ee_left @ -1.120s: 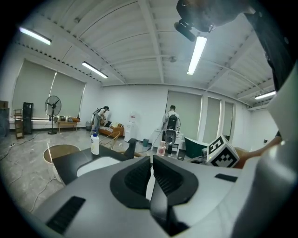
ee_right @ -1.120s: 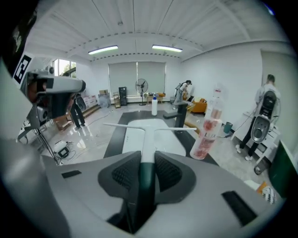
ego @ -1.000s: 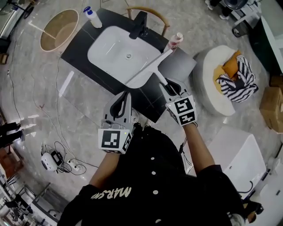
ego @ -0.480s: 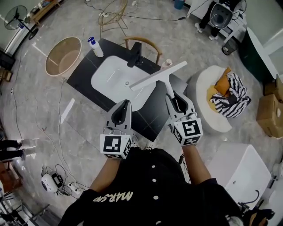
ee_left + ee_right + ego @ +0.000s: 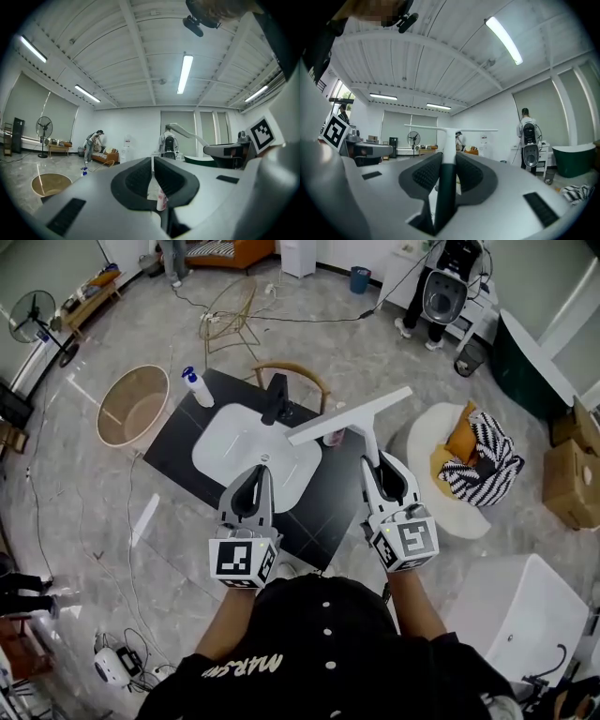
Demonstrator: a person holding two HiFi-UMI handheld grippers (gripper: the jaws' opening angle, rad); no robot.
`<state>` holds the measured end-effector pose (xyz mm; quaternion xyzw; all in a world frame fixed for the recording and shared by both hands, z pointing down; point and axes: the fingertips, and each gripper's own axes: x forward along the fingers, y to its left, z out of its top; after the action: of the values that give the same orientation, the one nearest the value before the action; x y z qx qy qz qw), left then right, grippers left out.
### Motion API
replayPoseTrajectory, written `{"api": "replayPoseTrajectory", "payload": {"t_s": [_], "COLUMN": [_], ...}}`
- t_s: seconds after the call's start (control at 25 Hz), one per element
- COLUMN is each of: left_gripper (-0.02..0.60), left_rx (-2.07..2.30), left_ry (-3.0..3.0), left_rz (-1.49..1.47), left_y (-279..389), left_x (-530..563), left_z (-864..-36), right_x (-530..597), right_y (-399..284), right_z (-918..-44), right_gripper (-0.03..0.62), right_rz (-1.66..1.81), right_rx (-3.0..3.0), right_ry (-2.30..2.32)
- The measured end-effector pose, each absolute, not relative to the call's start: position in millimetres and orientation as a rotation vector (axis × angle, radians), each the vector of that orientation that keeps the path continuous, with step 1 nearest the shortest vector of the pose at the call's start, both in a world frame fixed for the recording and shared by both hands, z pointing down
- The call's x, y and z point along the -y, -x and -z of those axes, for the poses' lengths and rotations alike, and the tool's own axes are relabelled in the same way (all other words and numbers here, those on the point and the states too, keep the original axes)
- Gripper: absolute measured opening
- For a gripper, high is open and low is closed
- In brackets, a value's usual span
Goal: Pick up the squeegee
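Observation:
The squeegee [image 5: 349, 415] has a long white blade and a dark handle, and it hangs in the air above the black counter's [image 5: 178, 442] right end. My right gripper [image 5: 378, 465] is shut on its handle, with the blade crosswise beyond the jaws. In the right gripper view the handle [image 5: 447, 164] runs up between the pads to the blade, held by the right gripper [image 5: 449, 157]. My left gripper [image 5: 262, 474] hovers over the white sink [image 5: 234, 460], jaws together and empty. In the left gripper view the left gripper [image 5: 153, 161] shows only a thin slit.
A black faucet [image 5: 277, 395], a blue-pump soap bottle [image 5: 197, 387] and a pink bottle [image 5: 333, 437] stand on the counter. A round tan tub [image 5: 131, 407] sits to the left, and a white pouf with striped cloth [image 5: 469, 465] to the right. A chair [image 5: 291, 376] stands behind.
Both grippers have risen. The squeegee has come up off the counter with the right gripper and is held higher. The head view now looks further into the room.

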<state>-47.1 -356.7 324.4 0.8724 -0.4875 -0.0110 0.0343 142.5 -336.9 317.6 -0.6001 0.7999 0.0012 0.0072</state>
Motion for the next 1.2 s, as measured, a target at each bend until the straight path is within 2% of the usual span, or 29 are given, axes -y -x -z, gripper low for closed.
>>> {"api": "replayPoseTrajectory", "payload": {"t_s": [1.2], "left_gripper": [0.021], "left_rx": [1.563], "left_ry": [-2.683], "left_rz": [0.036], "left_y": [46.6], "left_x": [369.6], "left_z": [-311.1], "right_x": [346.9], "right_y": [-143.4], "right_z": [-310.6], "right_gripper": [0.087], "right_rz": [-0.057], "right_rx": [-2.521], "right_ry": [1.828]}}
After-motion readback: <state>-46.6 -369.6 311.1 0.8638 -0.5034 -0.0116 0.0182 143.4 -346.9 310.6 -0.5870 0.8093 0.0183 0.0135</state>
